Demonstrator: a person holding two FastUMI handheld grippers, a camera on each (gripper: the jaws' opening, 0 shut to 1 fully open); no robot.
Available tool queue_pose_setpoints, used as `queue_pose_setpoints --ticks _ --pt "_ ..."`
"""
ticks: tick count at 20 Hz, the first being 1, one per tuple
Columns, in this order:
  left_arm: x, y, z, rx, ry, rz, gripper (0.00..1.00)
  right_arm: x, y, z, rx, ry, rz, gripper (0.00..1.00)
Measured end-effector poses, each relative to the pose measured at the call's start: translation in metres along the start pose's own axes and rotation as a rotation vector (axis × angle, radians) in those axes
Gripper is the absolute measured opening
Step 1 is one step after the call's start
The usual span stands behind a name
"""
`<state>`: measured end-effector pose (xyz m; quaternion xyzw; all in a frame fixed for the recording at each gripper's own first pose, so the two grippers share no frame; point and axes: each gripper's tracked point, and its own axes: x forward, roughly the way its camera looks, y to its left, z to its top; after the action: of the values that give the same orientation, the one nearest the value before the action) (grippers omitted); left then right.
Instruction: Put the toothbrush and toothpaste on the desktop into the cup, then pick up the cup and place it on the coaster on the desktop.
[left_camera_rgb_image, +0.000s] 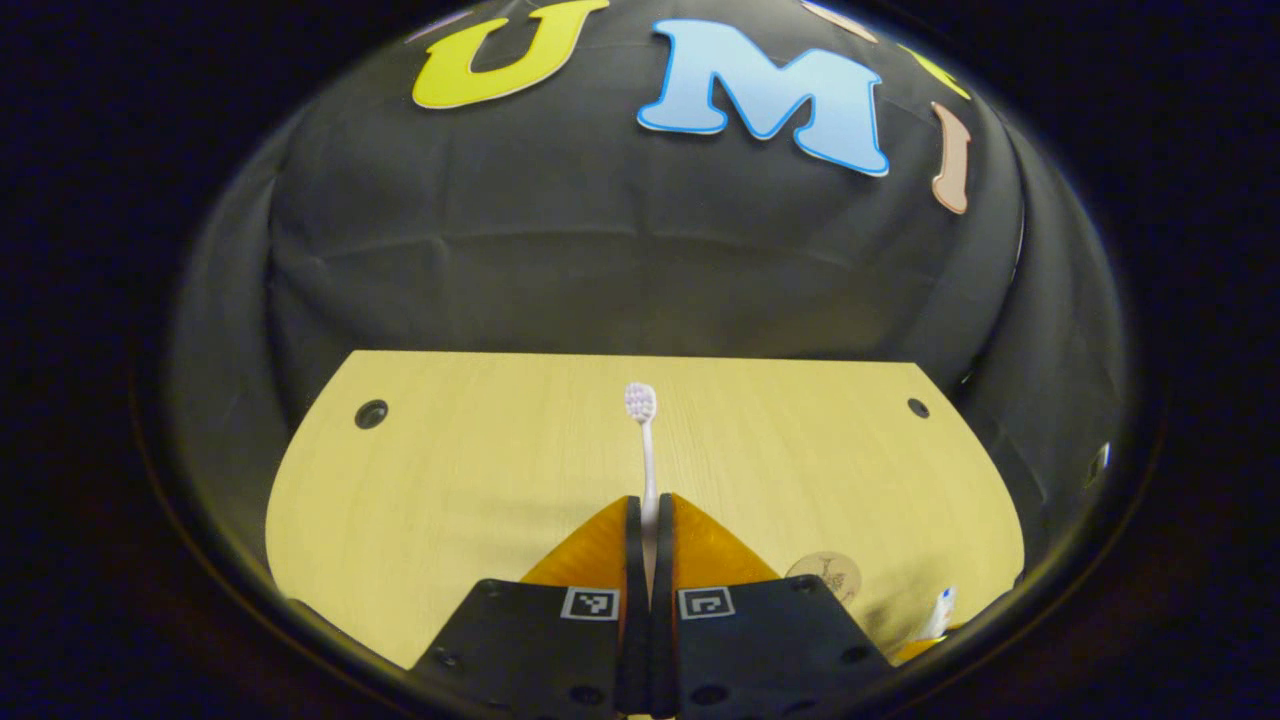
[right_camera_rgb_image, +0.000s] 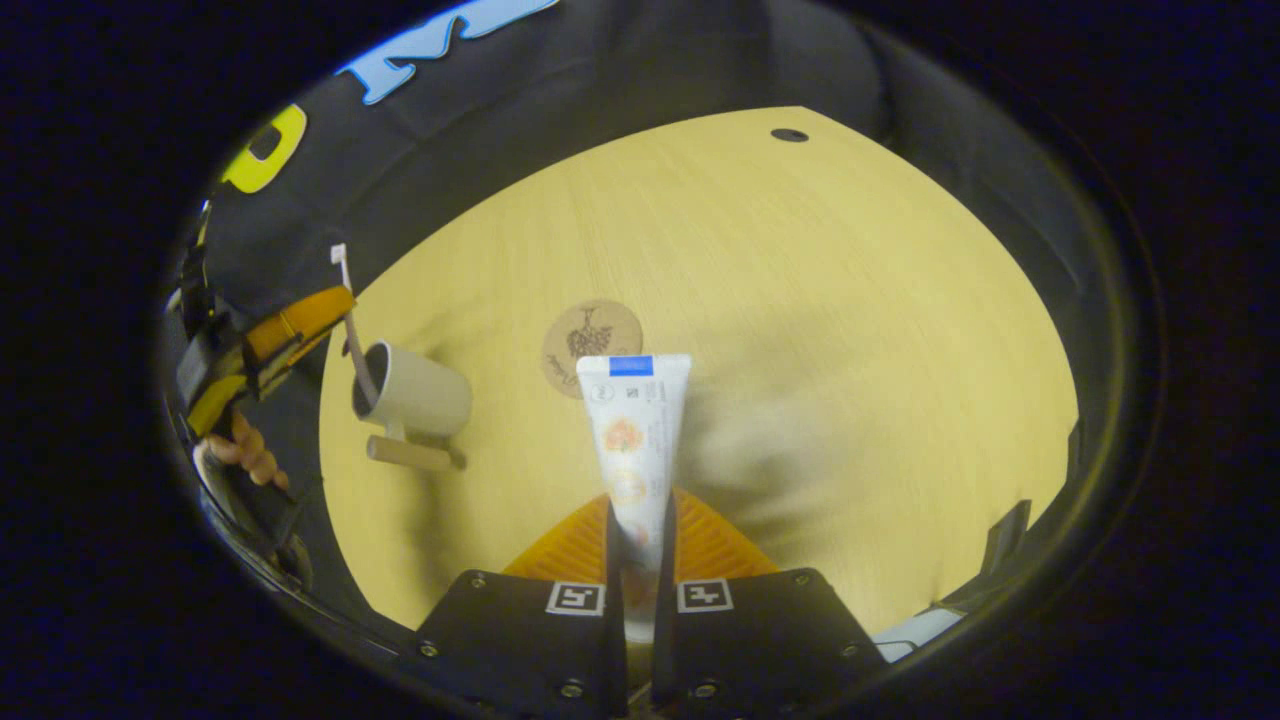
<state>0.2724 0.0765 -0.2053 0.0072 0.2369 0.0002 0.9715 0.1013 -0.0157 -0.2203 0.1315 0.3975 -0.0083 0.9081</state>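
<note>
My left gripper (left_camera_rgb_image: 650, 508) is shut on a white toothbrush (left_camera_rgb_image: 645, 440), whose bristle head points away over the wooden desktop (left_camera_rgb_image: 450, 480). In the right gripper view, that left gripper (right_camera_rgb_image: 342, 303) holds the toothbrush (right_camera_rgb_image: 352, 345) with its lower end dipping into the mouth of a white cup (right_camera_rgb_image: 415, 398) with a wooden handle. My right gripper (right_camera_rgb_image: 637, 512) is shut on the toothpaste tube (right_camera_rgb_image: 633, 430), lifted above the desktop (right_camera_rgb_image: 850, 330). A round brown coaster (right_camera_rgb_image: 588, 340) lies just beyond the tube, to the right of the cup; the coaster (left_camera_rgb_image: 826, 575) also lies low right of my left fingers.
A hand (right_camera_rgb_image: 248, 452) grips the left gripper's handle at the desktop's left edge. Round cable holes (left_camera_rgb_image: 371, 413) (right_camera_rgb_image: 789, 134) sit near the desktop's far corners. Black cloth walls surround the desktop. A white and blue tip (left_camera_rgb_image: 943, 608) pokes in at the lower right.
</note>
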Motion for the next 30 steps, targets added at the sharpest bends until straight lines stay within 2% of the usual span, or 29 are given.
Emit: queue_pose_setpoints --ticks 1,2,3,9,12,14,16,20,26,30 --pt "0.001 -0.003 -0.003 0.001 0.001 -0.019 0.07 -0.003 0.007 0.008 0.001 -0.02 0.014 0.12" --pt "0.002 -0.004 -0.004 -0.003 0.002 -0.03 0.17 -0.005 0.014 0.016 -0.001 -0.037 0.027 0.12" --pt "0.002 -0.004 -0.008 -0.005 0.002 -0.03 0.13 -0.006 0.022 0.022 -0.004 -0.052 0.04 0.12" --pt "0.0 0.003 -0.01 -0.002 0.014 -0.023 0.16 -0.008 0.063 0.051 -0.064 -0.102 0.103 0.12" --pt "-0.012 0.014 -0.02 -0.012 0.026 -0.034 0.57 -0.01 0.096 0.07 -0.09 -0.142 0.157 0.12" --pt "-0.02 0.02 -0.024 -0.016 0.03 -0.037 0.48 -0.008 0.119 0.082 -0.102 -0.172 0.195 0.12" --pt "-0.029 0.031 -0.027 -0.016 0.029 -0.032 0.5 -0.007 0.146 0.093 -0.113 -0.2 0.248 0.12" --pt "-0.056 0.053 -0.034 -0.03 0.024 -0.018 0.47 -0.004 0.195 0.106 -0.141 -0.255 0.321 0.12" --pt "-0.088 0.09 -0.055 -0.05 0.042 0.026 0.46 0.021 0.239 0.116 -0.184 -0.295 0.348 0.11" --pt "-0.113 0.108 -0.072 -0.073 0.056 0.053 0.46 0.045 0.25 0.131 -0.223 -0.363 0.31 0.11"
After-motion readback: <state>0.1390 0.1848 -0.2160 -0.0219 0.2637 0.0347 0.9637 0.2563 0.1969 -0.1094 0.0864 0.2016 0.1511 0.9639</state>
